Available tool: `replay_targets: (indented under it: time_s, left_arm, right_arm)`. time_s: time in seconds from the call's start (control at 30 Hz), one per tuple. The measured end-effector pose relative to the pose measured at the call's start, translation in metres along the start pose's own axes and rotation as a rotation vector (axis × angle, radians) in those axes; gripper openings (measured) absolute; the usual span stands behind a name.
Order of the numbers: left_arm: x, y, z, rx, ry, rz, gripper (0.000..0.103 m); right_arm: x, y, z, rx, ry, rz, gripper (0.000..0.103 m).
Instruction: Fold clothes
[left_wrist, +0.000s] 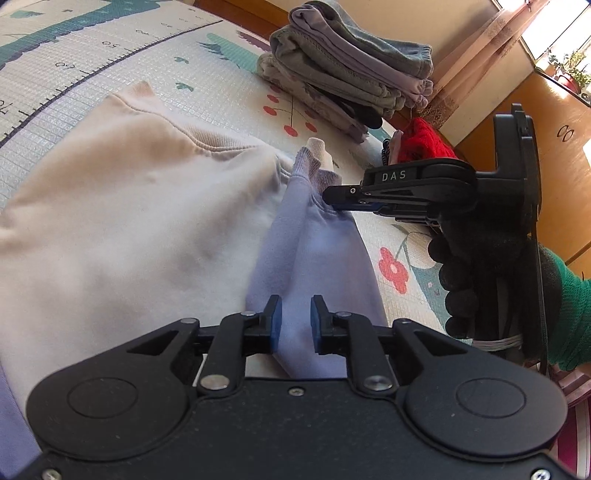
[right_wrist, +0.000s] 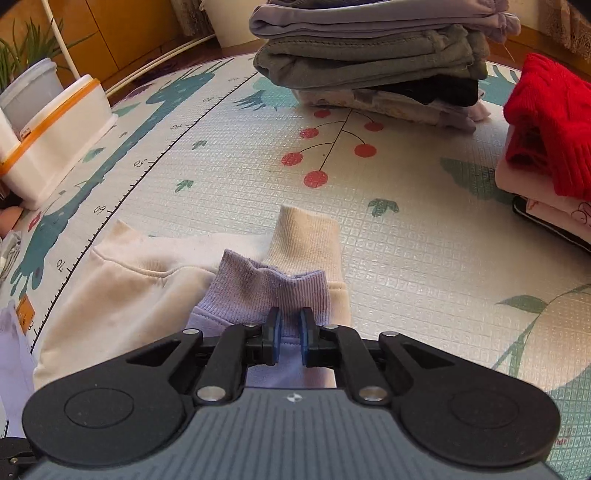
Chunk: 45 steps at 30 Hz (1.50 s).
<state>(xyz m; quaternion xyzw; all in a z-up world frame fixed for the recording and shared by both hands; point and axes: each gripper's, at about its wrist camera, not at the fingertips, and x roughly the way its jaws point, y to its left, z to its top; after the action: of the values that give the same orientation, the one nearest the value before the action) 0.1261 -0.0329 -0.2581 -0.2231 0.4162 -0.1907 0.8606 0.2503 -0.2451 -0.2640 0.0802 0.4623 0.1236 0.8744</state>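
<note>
Lavender sleeve (left_wrist: 314, 258) lies over the cream sweatshirt (left_wrist: 129, 206) on the play mat (left_wrist: 221, 85), between the left gripper (left_wrist: 295, 319)'s released jaws. Right wrist view: right gripper (right_wrist: 289, 334)'s jaws clench the sleeve's ribbed cuff (right_wrist: 266, 291).

Left wrist view: close, angled down over the sleeve (left_wrist: 314, 254), facing the stack (left_wrist: 343, 74). Right wrist view: close, angled down, facing the same stack. Shared: sleeve, stack, mat (right_wrist: 424, 240).

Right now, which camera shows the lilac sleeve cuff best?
The right wrist view: the ribbed lilac cuff sits centred, just beyond the right gripper, lying over the cream sleeve. The left wrist view shows it smaller and edge-on.
</note>
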Motion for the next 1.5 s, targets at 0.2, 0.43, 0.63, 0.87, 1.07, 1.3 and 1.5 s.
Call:
replay_targets:
  time_s: [0.2, 0.43, 0.63, 0.87, 1.07, 1.3, 1.5]
  left_arm:
    - [-0.018, -0.025, -0.009, 0.091, 0.022, -0.083, 0.021]
    - [-0.007, -0.084, -0.075, 0.345, 0.214, -0.105, 0.02]
    - [-0.002, -0.11, -0.104, 0.538, 0.231, 0.01, 0.02]
    - [-0.062, -0.067, -0.066, 0.343, 0.159, 0.091, 0.022]
    - [-0.13, 0.027, -0.036, -0.058, -0.03, 0.322, 0.022]
    - [-0.204, 0.132, -0.02, -0.503, -0.273, 0.431, 0.022]
    - [-0.219, 0.192, 0.004, -0.627, -0.347, 0.431, 0.022]
  right_arm:
    - [-0.04, 0.008, 0.0, -0.023, -0.036, 0.025, 0.012]
    - [-0.11, 0.007, -0.026, -0.016, -0.022, 0.034, 0.013]
    - [-0.157, 0.0, -0.072, 0.17, -0.04, 0.046, 0.015]
    - [-0.165, 0.004, -0.106, 0.252, -0.01, 0.053, 0.016]
    - [-0.15, 0.035, -0.111, 0.282, 0.038, 0.108, 0.017]
    - [-0.133, 0.103, -0.085, 0.219, 0.045, 0.243, 0.025]
    - [-0.108, 0.143, -0.075, 0.193, 0.074, 0.33, 0.029]
